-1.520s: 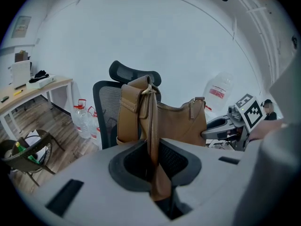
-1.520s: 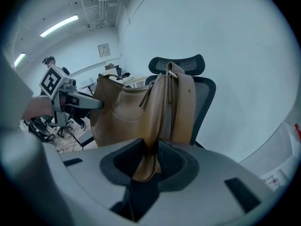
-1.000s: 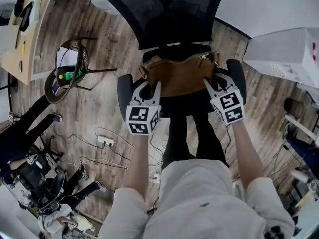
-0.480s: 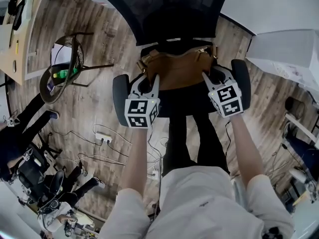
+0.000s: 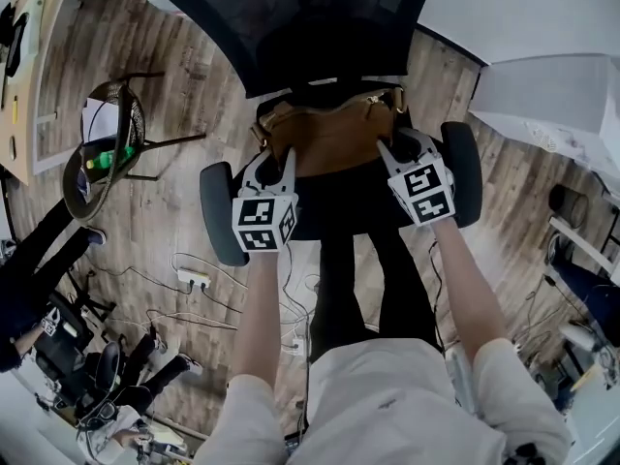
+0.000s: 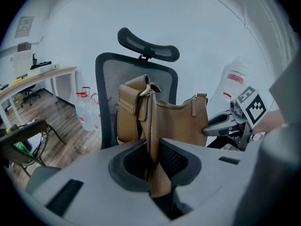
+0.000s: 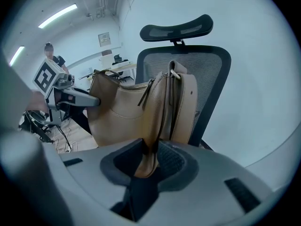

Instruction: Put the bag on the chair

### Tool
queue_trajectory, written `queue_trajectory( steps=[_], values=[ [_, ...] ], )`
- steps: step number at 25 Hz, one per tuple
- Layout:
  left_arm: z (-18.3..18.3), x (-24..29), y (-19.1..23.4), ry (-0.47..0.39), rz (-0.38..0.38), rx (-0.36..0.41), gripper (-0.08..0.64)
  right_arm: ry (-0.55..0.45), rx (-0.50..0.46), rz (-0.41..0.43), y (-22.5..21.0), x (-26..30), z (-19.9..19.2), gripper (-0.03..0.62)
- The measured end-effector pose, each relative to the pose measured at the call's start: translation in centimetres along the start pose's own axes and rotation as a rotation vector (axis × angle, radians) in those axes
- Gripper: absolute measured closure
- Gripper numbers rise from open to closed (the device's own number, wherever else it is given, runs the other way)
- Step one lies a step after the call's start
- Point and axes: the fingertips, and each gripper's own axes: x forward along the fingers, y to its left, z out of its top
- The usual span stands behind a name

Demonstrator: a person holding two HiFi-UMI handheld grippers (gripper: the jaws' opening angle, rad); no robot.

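My left tongs (image 6: 153, 160) are clamped on the left strap end (image 6: 152, 119) of the bag, the tan leather pinched flat between the pads. My right tongs (image 7: 149, 160) are closed the same way on the right strap end (image 7: 157, 135). The brown bag (image 5: 334, 136) hangs upright between the two tongs, its zip on top, directly over the seat of the black office chair (image 5: 291, 27). I cannot tell whether its bottom touches the seat. The chair's mesh back stands just beyond the bag, with the headrest (image 7: 176, 31) above it. The left armrest (image 5: 215, 213) sits just outside my left tongs, and the right armrest (image 5: 465, 168) just outside my right tongs. A wood floor (image 5: 184, 95) lies under it all. Well off to the left of my left tongs is a wicker chair (image 5: 76, 163) with a green bottle (image 5: 108, 156) on it, and nearer to me a white power strip (image 5: 193, 279) lies among cables.
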Motion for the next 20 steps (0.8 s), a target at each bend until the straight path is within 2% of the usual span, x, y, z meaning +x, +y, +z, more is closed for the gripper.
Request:
queue_trajectory(
  steps=[20],
  values=[
    [-2.9,6.7,2.2,0.019,0.004,0.058,0.510,0.025,0.013,-0.020,-2.5,6.6,-3.2,0.494]
  ],
)
